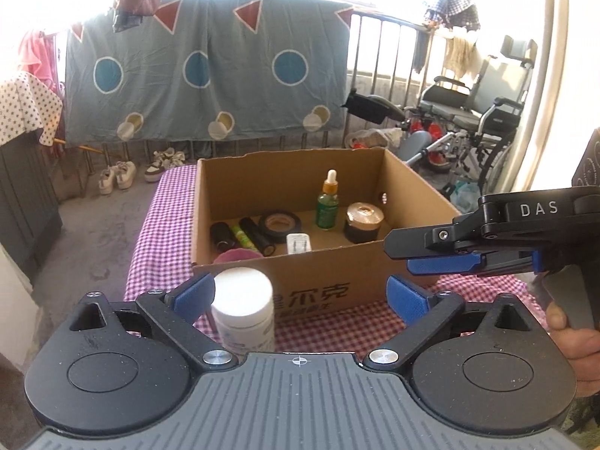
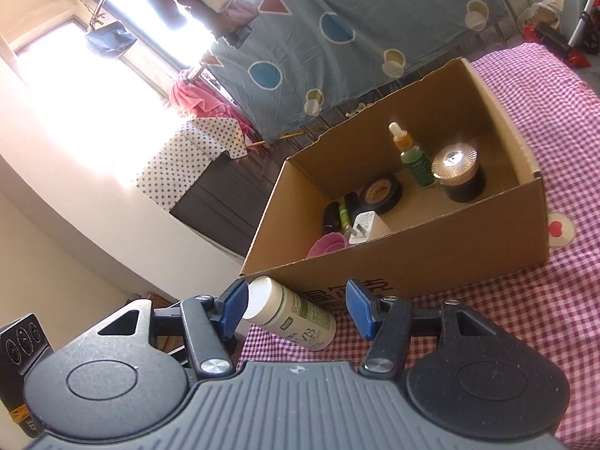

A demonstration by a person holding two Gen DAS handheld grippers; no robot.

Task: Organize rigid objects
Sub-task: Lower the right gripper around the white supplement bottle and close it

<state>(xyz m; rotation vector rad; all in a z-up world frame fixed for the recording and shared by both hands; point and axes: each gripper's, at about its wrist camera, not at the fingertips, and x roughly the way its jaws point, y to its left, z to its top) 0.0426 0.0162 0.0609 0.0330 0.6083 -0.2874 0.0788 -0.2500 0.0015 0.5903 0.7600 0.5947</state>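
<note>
Left gripper [image 1: 300,294]: fingers spread wide, blue pads well apart, nothing gripped. A white bottle [image 1: 243,309] stands upright on the tabletop just inside the left pad [image 1: 197,294], at about 9 o'clock in the gap; I cannot tell whether it touches that pad, and it is clear of the right one.

Right gripper [image 2: 298,309]: fingers partly open, holding nothing. In its own view the same white bottle [image 2: 290,313] shows tilted by the camera's roll, cap end beside the left pad [image 2: 234,309], label facing out. From the left wrist view the right gripper [image 1: 420,257] comes in at 3 o'clock, held in a hand [image 1: 573,337], its tips over the near right corner of the box.

Outward, at 12 o'clock: an open cardboard box [image 1: 311,277] on a tabletop with a purple checked cloth [image 1: 165,225]. Inside the box: a green dropper bottle [image 1: 327,206] upright near the middle, a roll of black tape [image 1: 279,227] to its left, a dark jar with a gold lid [image 1: 363,223] to its right, two black cylinders [image 1: 240,238] with a green tube between them at the left side, a small white packet [image 1: 299,243], and a pink item [image 1: 238,255] against the near wall.

Beyond, at 12 o'clock: a grey patterned sheet [image 1: 206,71] over a railing; a wheelchair [image 1: 480,112] at 2 o'clock.
</note>
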